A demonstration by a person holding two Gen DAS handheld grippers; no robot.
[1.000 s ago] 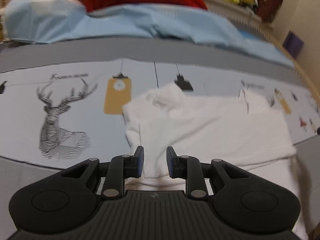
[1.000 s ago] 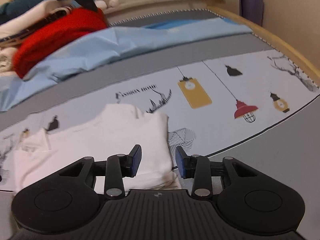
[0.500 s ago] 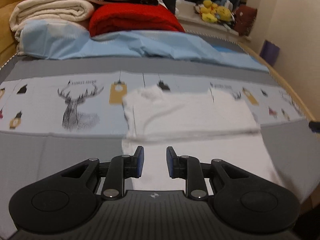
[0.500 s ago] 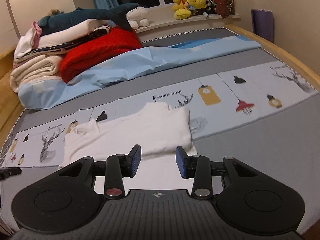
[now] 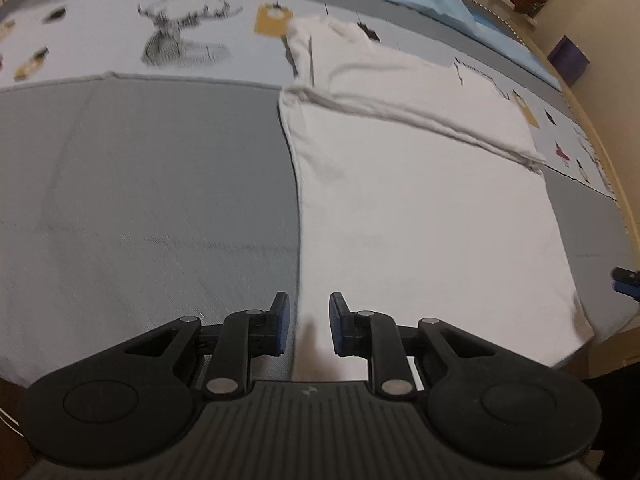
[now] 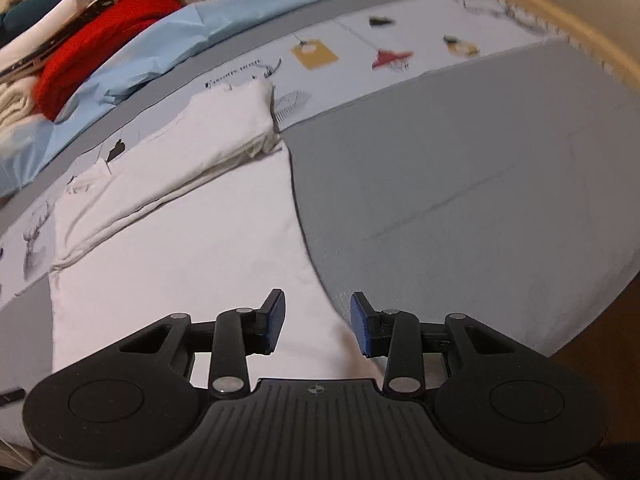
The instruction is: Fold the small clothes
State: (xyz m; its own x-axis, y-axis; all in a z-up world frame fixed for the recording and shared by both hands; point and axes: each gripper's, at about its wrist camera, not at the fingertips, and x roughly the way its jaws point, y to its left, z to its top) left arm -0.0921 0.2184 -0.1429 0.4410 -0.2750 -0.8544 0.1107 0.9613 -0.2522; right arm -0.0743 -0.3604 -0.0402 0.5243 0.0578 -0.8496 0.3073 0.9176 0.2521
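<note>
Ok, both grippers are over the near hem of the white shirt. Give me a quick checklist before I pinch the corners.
1. Left gripper at the shirt's near left corner: ok, the garment's left edge runs between its pads.
2. Right gripper at the near right corner: ok, the right edge runs between its pads.
3. Jaws ready: left closing, nothing pinched yet; right open, ok.
4. Far part of the white shirt already folded over: ok.
5. Near panel flat: ok, no big wrinkles.
6. Grey bedspread clear beside the shirt: ok.
</note>
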